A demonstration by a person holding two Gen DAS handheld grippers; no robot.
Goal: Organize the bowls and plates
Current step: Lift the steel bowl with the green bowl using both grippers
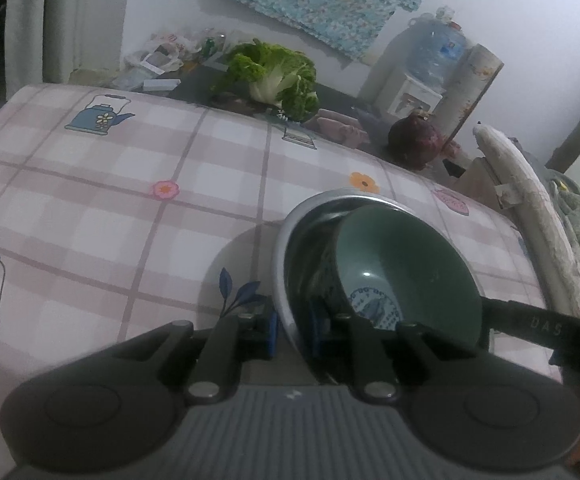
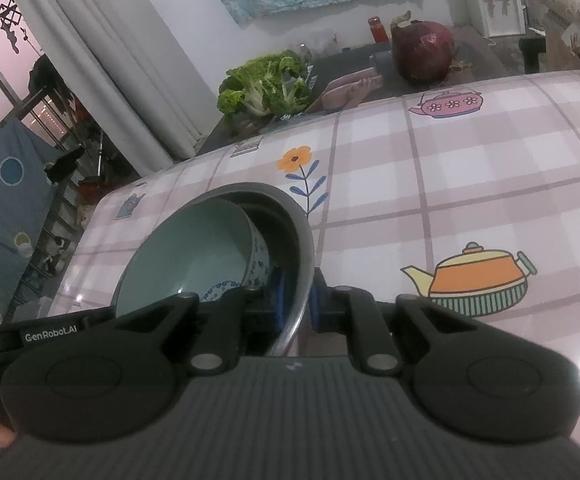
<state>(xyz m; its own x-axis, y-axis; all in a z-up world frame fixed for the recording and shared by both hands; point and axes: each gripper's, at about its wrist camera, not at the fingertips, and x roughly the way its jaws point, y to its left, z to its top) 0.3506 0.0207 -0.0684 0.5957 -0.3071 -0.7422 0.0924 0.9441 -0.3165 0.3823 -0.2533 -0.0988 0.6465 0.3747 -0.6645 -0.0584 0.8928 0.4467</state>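
Note:
A steel bowl (image 1: 290,240) holds a tilted green ceramic bowl (image 1: 401,264) with a blue pattern inside. My left gripper (image 1: 293,326) is shut on the steel bowl's near rim, one blue pad on each side of the wall. In the right wrist view the same steel bowl (image 2: 290,216) and green bowl (image 2: 186,248) show, and my right gripper (image 2: 295,300) is shut on the steel rim on the opposite side. Both bowls sit over the checked tablecloth (image 1: 130,208).
A leafy cabbage (image 1: 270,72), a red cabbage (image 1: 413,140) and pink packets (image 1: 337,126) lie on a dark surface behind the table. A water dispenser (image 1: 421,80) stands at the back right. A curtain (image 2: 102,52) hangs left; a padded chair back (image 1: 529,208) stands right.

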